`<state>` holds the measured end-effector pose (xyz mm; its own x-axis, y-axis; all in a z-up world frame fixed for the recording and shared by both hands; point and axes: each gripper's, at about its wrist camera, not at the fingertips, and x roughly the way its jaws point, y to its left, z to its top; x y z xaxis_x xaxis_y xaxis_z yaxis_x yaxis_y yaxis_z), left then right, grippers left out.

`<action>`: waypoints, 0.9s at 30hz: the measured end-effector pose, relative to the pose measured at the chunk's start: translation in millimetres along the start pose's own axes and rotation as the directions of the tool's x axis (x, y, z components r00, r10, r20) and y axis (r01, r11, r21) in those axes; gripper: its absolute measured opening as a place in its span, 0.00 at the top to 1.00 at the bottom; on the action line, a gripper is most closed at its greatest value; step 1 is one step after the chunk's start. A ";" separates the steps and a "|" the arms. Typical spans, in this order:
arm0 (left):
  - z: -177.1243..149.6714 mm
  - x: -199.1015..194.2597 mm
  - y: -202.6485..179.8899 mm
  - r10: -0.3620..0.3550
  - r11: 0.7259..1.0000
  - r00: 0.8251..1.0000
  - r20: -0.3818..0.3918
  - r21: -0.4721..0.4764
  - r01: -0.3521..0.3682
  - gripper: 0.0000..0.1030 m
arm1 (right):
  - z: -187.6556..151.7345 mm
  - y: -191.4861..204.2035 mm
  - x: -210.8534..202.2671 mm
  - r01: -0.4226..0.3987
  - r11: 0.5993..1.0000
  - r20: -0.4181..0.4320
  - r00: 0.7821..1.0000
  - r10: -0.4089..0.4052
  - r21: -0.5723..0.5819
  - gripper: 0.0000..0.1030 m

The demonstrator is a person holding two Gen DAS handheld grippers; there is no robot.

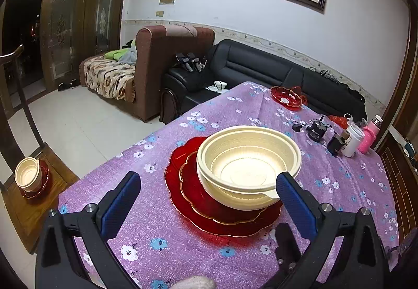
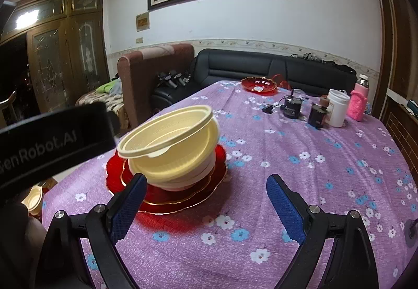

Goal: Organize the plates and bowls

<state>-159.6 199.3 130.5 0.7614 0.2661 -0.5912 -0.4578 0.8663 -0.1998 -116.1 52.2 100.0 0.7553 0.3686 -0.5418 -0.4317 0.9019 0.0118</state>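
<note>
1. Nearest to us, the left gripper [image 1: 209, 200] hangs spread wide and empty, its blue pads either side of the cream bowls [image 1: 248, 166] without clearly touching them. The right pad looks just beside the bowls' rim tab.
2. The right gripper [image 2: 206, 200] is also wide apart and holds nothing. Its left pad sits over the near edge of the red plates [image 2: 167, 195].
3. The bowls are nested and stand on two stacked red plates [image 1: 222, 213] in the middle of the purple floral table [image 2: 287, 184].
4. We judge the main risk to be the top bowl [image 2: 167, 132]. From the right view it sits tilted in the one below, so a sideways nudge from a pad could tip it off or drag the stack.
5. The plates look glossy and thin at the edge, so we expect a shallow pinch could slip.
6. The table's left edge [image 1: 109, 166] lies near the stack, with a drop to a wooden chair [image 1: 34, 210] already carrying bowls on a red plate. Pushing the stack left could send it over.
7. To the right the cloth is bare, giving us open room to move.
8. Farther back stand a white cup [image 2: 337, 108], a pink bottle [image 2: 359, 100] and small black devices [image 2: 292, 108], well apart from the stack.
9. A red dish [image 2: 258, 85] sits at the far edge.
</note>
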 end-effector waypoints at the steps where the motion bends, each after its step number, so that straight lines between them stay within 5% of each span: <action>1: 0.4 2.0 0.8 -0.003 1.000 1.000 -0.007 -0.001 0.003 0.00 | -0.6 1.2 2.5 0.000 1.000 -0.006 1.000 0.000 -0.003 0.08; 27: -1.7 25.0 -2.7 -0.005 1.000 0.997 -0.072 0.004 0.005 0.00 | -2.3 7.9 23.4 -0.038 0.999 -0.075 0.996 0.038 0.005 0.08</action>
<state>-140.1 202.9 114.9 0.7289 0.2307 -0.6445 -0.4518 0.8694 -0.1999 -102.9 67.4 85.5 0.6991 0.3849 -0.6025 -0.4574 0.8885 0.0369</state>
